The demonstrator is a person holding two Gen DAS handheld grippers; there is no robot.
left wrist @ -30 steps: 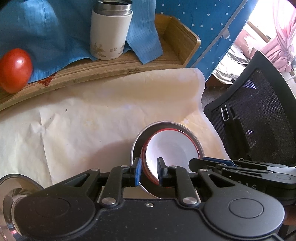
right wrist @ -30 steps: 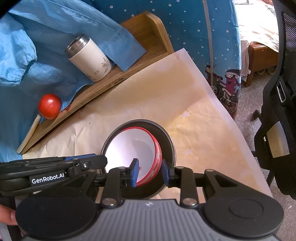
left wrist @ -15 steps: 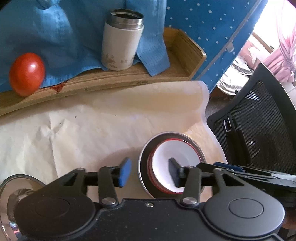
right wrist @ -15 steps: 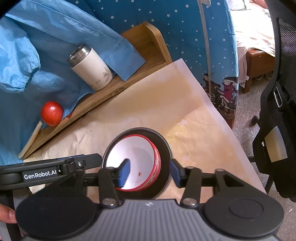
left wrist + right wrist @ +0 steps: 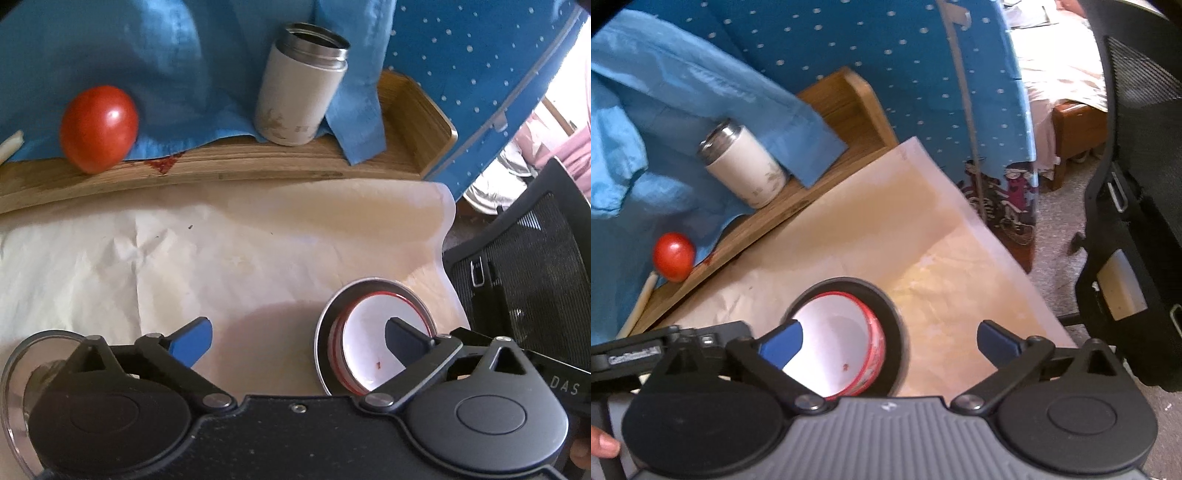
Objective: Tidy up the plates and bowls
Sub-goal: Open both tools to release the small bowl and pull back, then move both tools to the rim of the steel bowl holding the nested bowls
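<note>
Both grippers' jaws are opening, empty: the red-rimmed bowl nested in the steel plate near the table's right edge lies under the left gripper's right finger and the right gripper's left finger

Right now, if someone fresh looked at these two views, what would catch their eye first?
Probably the red-rimmed white bowl nested in the metal plate on the paper-covered table, with both the left hand-held gripper and right hand-held gripper opening, nothing gripped. Next, the red tomato on the wooden tray at the back, left of the white steel-rimmed flask.
</note>
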